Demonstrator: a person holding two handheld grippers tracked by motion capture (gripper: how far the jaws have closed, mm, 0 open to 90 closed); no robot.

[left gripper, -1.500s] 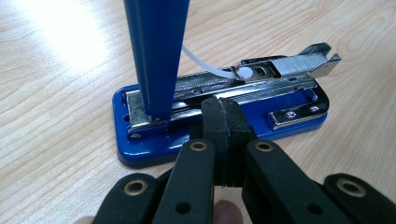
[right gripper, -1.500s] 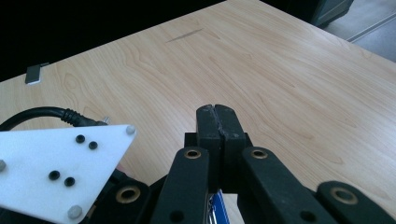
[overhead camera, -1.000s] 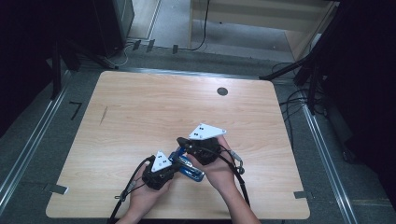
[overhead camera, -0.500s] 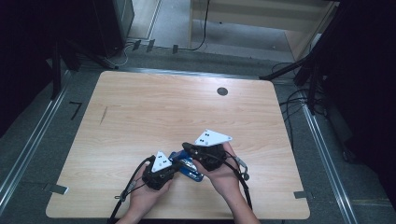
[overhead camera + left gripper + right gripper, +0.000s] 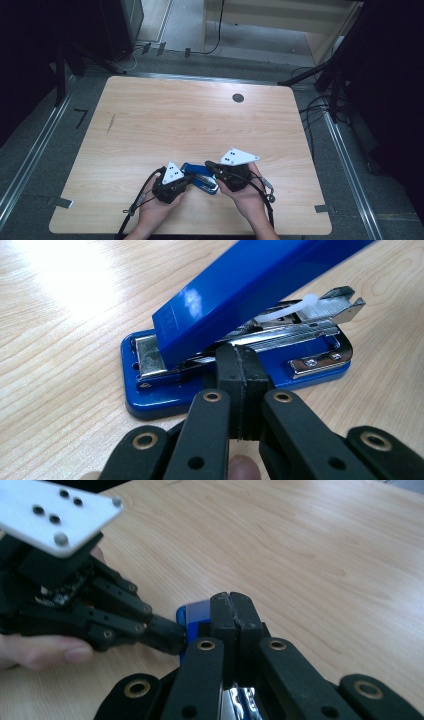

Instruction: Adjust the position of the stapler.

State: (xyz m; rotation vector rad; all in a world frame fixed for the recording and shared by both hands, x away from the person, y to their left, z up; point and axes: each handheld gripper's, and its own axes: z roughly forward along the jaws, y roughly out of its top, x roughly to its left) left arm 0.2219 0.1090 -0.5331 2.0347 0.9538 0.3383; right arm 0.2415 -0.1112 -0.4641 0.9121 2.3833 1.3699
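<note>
Currently, I see the wooden table (image 5: 150, 125) bearing a blue stapler (image 5: 200, 181) near its front edge, between the two hands, its top arm (image 5: 260, 285) hinged up off the base and the metal staple magazine (image 5: 305, 322) exposed beneath it. On my left gripper (image 5: 186, 179) the jaws are clenched pad to pad with nothing between them, their tips touching the stapler's side at the magazine. On my right gripper (image 5: 210, 165) the jaws are likewise fully closed and empty, tips resting over the blue body, close to the left gripper's tips.
</note>
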